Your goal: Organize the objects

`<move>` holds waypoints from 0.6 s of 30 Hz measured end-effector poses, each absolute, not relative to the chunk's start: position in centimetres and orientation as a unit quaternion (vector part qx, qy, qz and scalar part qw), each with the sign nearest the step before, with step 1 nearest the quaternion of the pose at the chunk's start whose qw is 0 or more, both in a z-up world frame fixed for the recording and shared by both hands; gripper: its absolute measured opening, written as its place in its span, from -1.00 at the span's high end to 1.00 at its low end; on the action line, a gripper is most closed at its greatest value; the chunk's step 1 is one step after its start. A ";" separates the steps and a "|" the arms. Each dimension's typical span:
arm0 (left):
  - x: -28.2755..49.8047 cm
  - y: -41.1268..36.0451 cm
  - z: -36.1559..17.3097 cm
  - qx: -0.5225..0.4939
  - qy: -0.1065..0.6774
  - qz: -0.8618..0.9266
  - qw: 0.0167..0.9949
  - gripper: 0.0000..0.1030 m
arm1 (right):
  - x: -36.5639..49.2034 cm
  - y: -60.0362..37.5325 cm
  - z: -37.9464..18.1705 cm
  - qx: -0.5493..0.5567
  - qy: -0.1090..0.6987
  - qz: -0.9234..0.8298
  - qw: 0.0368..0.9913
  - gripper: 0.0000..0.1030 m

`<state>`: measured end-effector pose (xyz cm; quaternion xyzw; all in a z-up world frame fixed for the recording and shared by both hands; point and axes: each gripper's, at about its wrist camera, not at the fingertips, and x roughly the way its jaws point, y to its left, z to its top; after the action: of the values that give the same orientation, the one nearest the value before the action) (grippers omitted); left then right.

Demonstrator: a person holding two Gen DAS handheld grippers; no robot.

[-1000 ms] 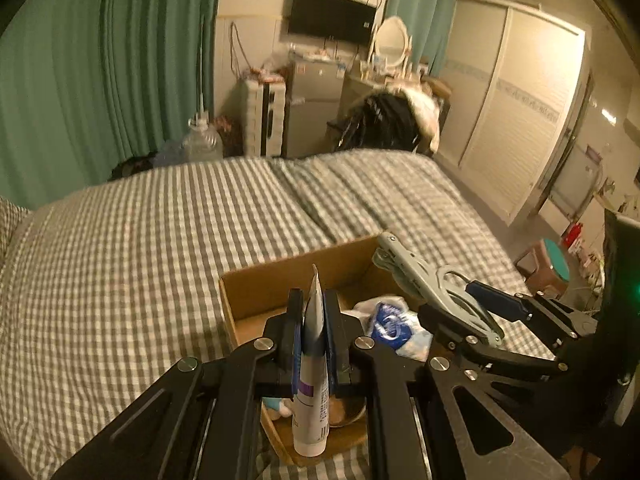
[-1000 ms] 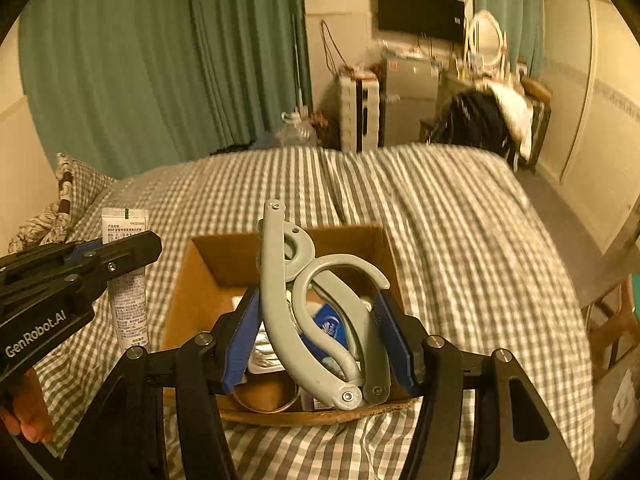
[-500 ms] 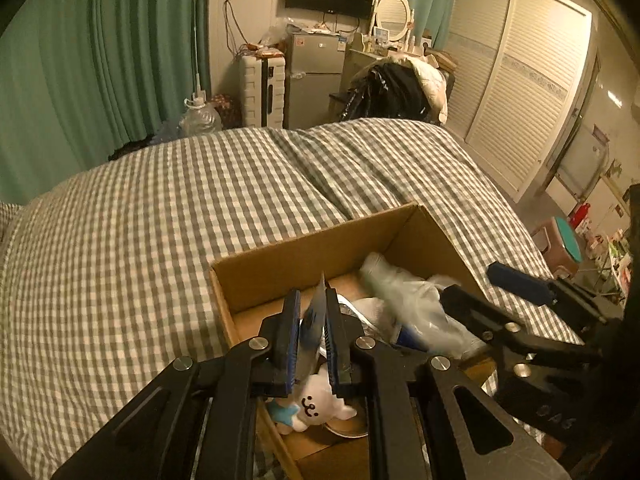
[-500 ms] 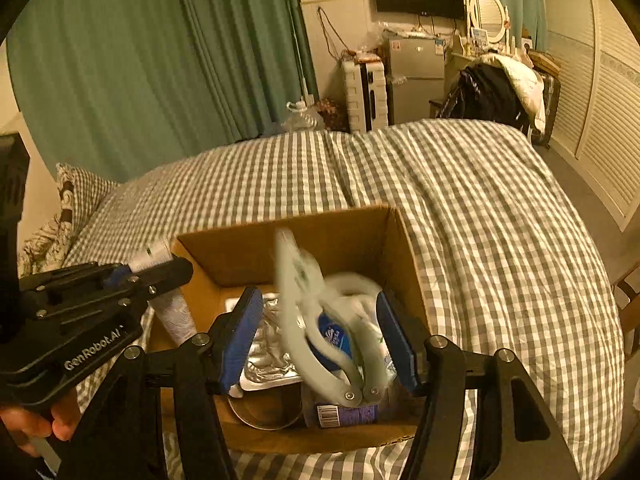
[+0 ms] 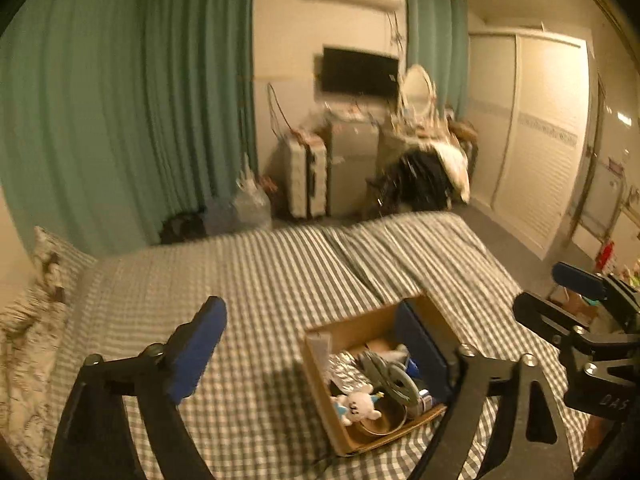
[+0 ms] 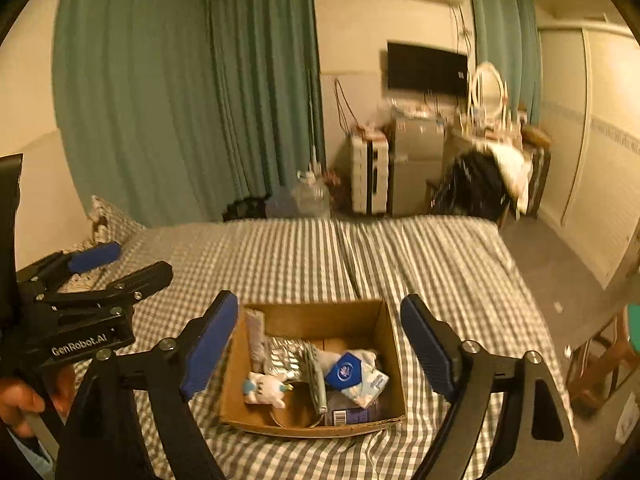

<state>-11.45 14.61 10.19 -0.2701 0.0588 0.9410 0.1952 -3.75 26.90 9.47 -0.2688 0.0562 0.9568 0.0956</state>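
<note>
Both grippers have let go and lifted back: left gripper (image 5: 308, 344) and right gripper (image 6: 320, 340) gape empty above the cardboard box (image 6: 386, 320); inside lie the tube (image 6: 255, 334), grey hanger (image 6: 314, 376), plush toy (image 6: 264, 388), tissue pack (image 6: 370, 384).

Teal curtains (image 6: 180, 92), a wall television (image 6: 426, 70) and a white wardrobe (image 5: 532, 136) surround the checkered bed (image 6: 300, 256) in warm light.

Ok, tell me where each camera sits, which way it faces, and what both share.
Left wrist: on the left gripper, facing across the grey checked bed; own open fingers, right gripper at right.
Right wrist: on the right gripper, facing likewise; own fingers, left gripper at left.
Shared: brown cardboard box.
</note>
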 end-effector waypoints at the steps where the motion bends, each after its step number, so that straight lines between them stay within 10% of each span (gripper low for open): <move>1: -10.7 13.9 11.3 -0.258 0.059 0.946 0.189 -0.86 | -3.2 26.4 10.3 -0.261 0.053 0.959 0.093 -0.73; 18: -4.0 5.7 15.5 -0.145 0.049 0.983 0.099 -1.00 | 1.9 22.0 15.3 -0.171 0.025 0.982 0.083 -0.99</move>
<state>-4.03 5.67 15.50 -0.1450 0.0490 0.9832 0.0990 1.86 21.98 15.32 -0.1706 0.0245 0.9816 0.0826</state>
